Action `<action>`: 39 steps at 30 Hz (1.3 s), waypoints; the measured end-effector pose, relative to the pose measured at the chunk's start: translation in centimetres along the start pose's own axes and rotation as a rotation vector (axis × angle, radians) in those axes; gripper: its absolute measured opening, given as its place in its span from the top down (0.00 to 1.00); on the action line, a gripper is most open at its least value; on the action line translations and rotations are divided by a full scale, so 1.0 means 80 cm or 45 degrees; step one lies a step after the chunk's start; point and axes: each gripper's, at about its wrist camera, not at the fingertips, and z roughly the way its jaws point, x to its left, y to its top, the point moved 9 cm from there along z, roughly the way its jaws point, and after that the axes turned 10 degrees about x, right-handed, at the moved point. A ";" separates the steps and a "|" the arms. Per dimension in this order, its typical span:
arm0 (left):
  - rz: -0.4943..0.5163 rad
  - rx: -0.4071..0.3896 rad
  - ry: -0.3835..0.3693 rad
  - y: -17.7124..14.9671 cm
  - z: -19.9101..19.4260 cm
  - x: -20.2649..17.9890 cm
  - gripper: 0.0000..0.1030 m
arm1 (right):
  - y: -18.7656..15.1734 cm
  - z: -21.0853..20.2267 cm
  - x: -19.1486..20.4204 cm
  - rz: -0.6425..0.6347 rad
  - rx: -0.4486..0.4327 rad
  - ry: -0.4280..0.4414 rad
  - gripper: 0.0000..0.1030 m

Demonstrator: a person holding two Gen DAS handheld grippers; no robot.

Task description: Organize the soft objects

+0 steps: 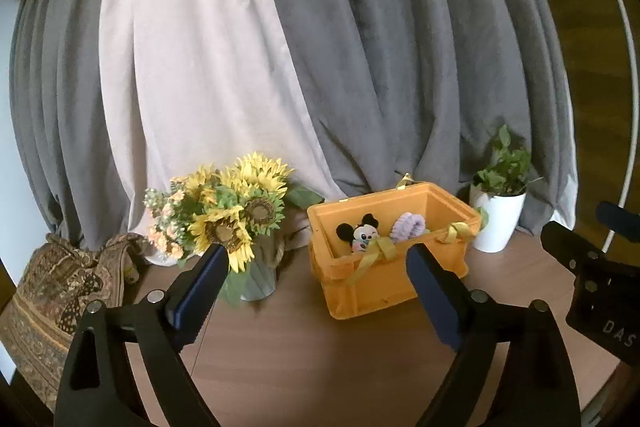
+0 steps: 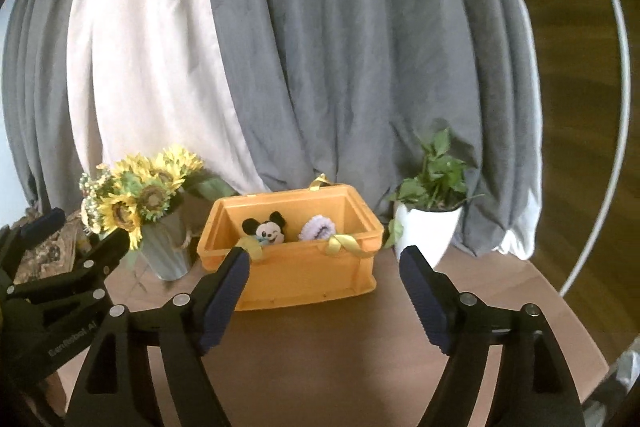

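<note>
Grey and pale pink curtains (image 1: 240, 47) are hanging behind a brown wooden table (image 1: 312, 355), closing off the background in both wrist views. An orange plastic crate (image 2: 304, 279) is standing on the table toward the back, with yellow ribbons (image 2: 344, 243) tied along its rim. Inside the crate, a mouse plush toy (image 2: 269, 229) is leaning at the left and a lilac fluffy scrunchie (image 2: 318, 229) is lying just beside it at the right; both are sitting below the rim line. A vase of artificial sunflowers (image 1: 236, 211) is standing left of the crate, and a white pot with a green plant (image 2: 426, 227) is standing right of it. A patterned cloth bag (image 1: 60, 291) is lying at the far left edge of the table.

The left gripper (image 1: 318, 263) is hovering above the table in front of the crate, its jaws standing wide apart and holding nothing. The right gripper (image 2: 324, 263) is hovering likewise in front of the crate, jaws spread apart and empty. Neither gripper is touching the crate or its contents
</note>
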 end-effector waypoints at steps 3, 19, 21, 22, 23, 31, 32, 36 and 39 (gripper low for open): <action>-0.026 -0.008 0.001 -0.012 -0.027 0.001 0.11 | -0.008 -0.023 -0.005 0.008 -0.022 -0.006 0.18; -0.106 -0.054 0.042 -0.078 -0.168 -0.020 0.07 | -0.068 -0.150 -0.036 -0.046 -0.081 0.053 0.15; -0.107 -0.059 0.043 -0.084 -0.180 -0.021 0.07 | -0.073 -0.160 -0.039 -0.041 -0.086 0.059 0.14; -0.108 -0.062 0.041 -0.088 -0.188 -0.022 0.07 | -0.078 -0.167 -0.041 -0.040 -0.087 0.064 0.13; -0.109 -0.064 0.042 -0.090 -0.193 -0.022 0.07 | -0.080 -0.171 -0.042 -0.039 -0.089 0.067 0.13; -0.106 -0.089 0.066 -0.105 -0.231 -0.021 0.07 | -0.099 -0.198 -0.048 -0.030 -0.086 0.103 0.12; -0.105 -0.089 0.066 -0.106 -0.234 -0.022 0.07 | -0.101 -0.201 -0.049 -0.028 -0.085 0.107 0.12; -0.106 -0.083 0.052 -0.113 -0.240 -0.023 0.07 | -0.107 -0.209 -0.051 -0.024 -0.085 0.110 0.12; -0.106 -0.079 0.048 -0.114 -0.243 -0.024 0.07 | -0.110 -0.215 -0.053 -0.031 -0.089 0.103 0.12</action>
